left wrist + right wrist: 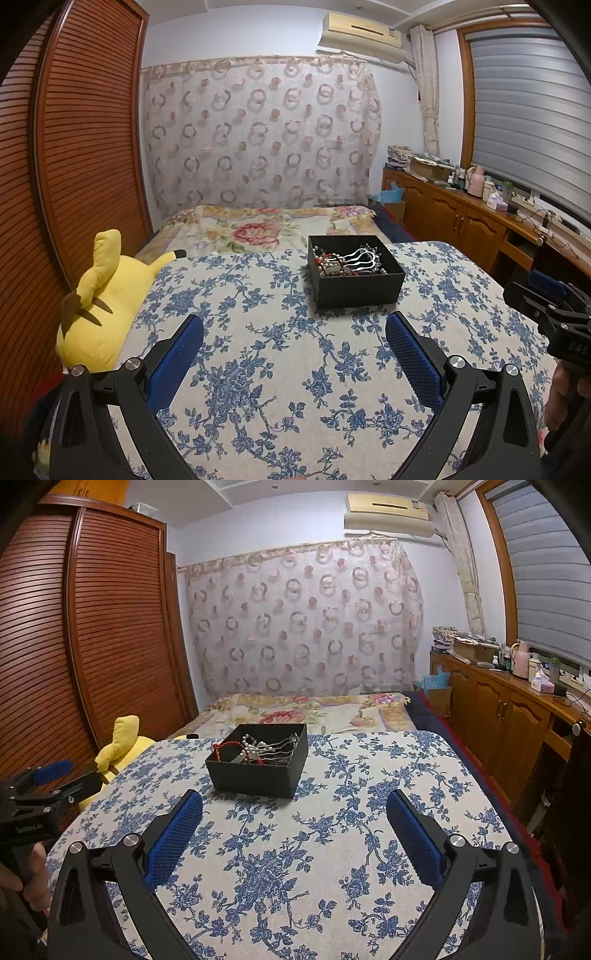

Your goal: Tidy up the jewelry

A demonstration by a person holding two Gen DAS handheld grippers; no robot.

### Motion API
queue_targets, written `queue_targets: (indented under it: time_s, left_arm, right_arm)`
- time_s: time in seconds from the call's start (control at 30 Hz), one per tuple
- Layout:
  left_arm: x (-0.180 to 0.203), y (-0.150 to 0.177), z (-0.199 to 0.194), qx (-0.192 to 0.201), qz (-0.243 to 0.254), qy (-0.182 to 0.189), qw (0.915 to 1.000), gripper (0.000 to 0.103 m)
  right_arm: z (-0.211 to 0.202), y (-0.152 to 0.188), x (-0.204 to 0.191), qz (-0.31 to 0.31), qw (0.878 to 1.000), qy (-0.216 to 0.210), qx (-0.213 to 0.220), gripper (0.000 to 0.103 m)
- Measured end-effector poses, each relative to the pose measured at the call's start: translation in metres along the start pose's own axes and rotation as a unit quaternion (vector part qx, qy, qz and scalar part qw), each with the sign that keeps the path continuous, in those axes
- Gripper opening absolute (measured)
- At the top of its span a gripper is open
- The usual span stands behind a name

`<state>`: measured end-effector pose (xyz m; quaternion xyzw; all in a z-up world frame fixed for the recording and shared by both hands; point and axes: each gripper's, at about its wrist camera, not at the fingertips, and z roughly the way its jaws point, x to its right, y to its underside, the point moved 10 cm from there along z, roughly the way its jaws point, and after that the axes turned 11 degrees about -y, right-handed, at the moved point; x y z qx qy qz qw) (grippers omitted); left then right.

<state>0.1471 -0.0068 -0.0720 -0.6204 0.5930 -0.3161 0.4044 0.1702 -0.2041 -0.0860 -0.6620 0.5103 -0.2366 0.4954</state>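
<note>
Spread fingers point(413, 354); tangled jewelry point(349, 260) indistinct.

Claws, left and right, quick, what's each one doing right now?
Left claw: open, holding nothing.
Right claw: open, holding nothing.

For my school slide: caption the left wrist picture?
Open left gripper faces black box of tangled jewelry on blue-flowered cloth.
</note>
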Motion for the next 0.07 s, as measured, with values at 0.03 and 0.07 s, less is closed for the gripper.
queue_targets:
  time_s: [0.03, 0.07]
  left_arm:
    - [0.0001, -0.0001, 0.0002, 0.0, 0.0, 0.0, 1.0, 0.095]
    - [-0.0001, 0.0002, 0.0002, -0.001, 0.0, 0.0, 1.0, 0.095]
  right_arm:
    - [0.0002, -0.0001, 0.0001, 0.0, 1.0, 0.0, 0.0, 0.1]
    - [0.0, -0.0001, -0.0001, 0.001, 1.0, 0.0, 0.0, 0.1]
